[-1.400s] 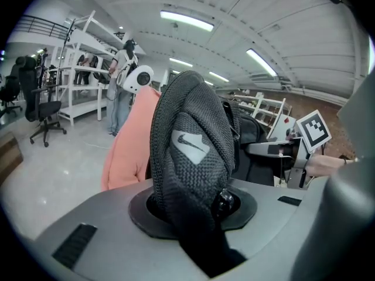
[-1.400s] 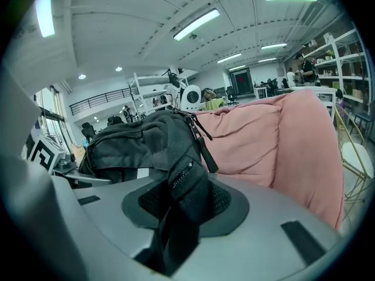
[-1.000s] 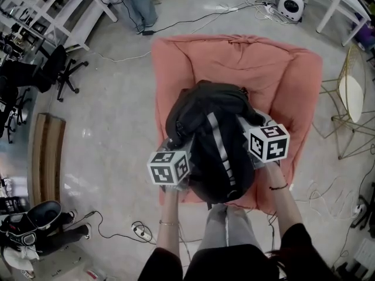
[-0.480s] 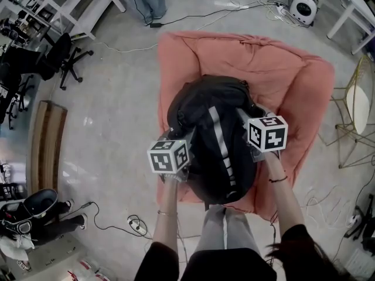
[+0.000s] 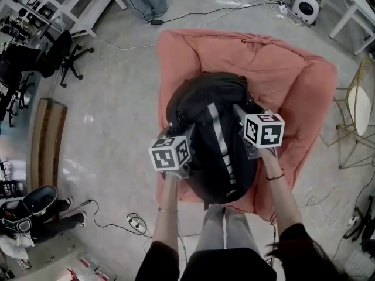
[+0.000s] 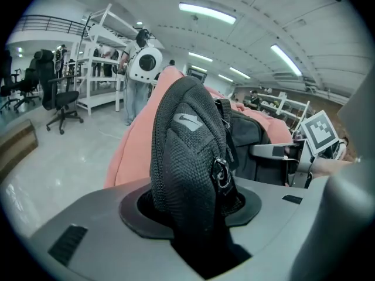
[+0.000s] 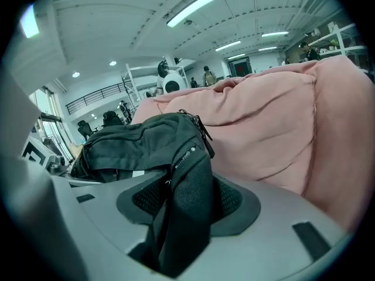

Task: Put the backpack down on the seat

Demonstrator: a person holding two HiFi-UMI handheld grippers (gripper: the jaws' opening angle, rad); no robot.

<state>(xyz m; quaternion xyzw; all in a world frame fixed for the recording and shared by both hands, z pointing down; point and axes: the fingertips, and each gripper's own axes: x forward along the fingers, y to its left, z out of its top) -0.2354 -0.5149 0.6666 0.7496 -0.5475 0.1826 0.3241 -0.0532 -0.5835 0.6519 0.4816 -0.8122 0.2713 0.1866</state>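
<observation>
A black backpack [image 5: 211,133] with a grey stripe lies on the pink cushioned seat [image 5: 287,75], its top toward the seat's back. My left gripper [image 5: 180,129] is at its left side, and a padded mesh part of the backpack [image 6: 187,157] stands between the jaws. My right gripper [image 5: 240,111] is at its right side with a black strap [image 7: 184,198] in its gap. Both sets of jaws have just been opening and stand apart, with the fabric loose between them.
The seat stands on a grey floor with cables [image 5: 135,224]. A black office chair [image 5: 64,57] and white shelving [image 5: 88,4] are at the far left, a wooden bench [image 5: 47,145] at the left. A gold wire chair [image 5: 354,116] is at the right.
Both grippers and the backpack have sunk a little toward the seat. The backpack now rests lower on the cushion.
</observation>
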